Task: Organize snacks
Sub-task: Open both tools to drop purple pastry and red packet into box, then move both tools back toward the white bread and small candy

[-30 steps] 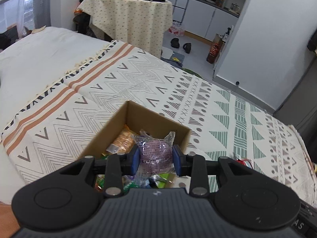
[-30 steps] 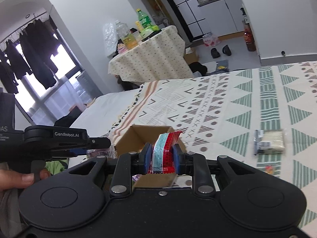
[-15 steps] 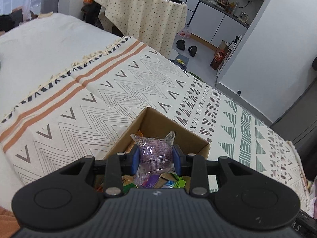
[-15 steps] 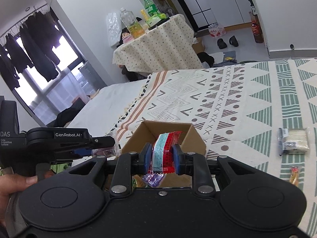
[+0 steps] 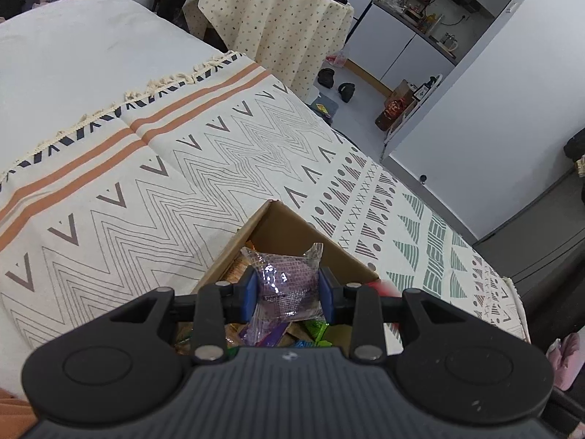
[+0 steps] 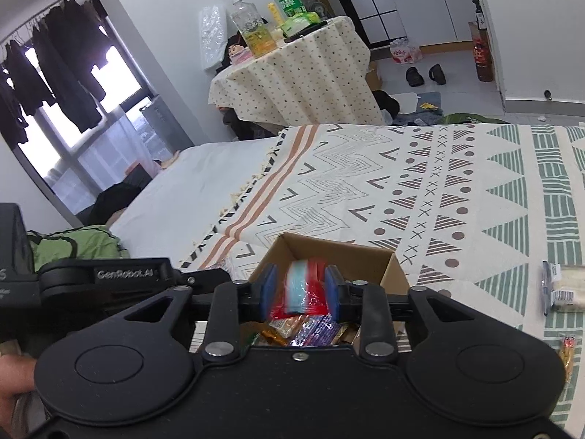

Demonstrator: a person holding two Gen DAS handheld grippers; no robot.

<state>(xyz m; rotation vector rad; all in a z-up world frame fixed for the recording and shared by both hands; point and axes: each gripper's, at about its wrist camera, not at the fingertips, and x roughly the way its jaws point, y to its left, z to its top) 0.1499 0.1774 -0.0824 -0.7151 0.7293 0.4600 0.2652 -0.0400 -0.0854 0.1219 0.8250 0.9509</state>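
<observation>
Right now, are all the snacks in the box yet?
Not yet. The cardboard box already holds a pile of wrapped snacks. The left tongs grip a purple packet over it, and the right tongs grip a red and blue packet. A white packet and a small orange one lie on the blanket.

Both tongs: left tongs (image 5: 287,292) and right tongs (image 6: 300,290) black plastic, blue pads, silver screws; "GenRobot.AI" lettering at 9 o'clock.
</observation>
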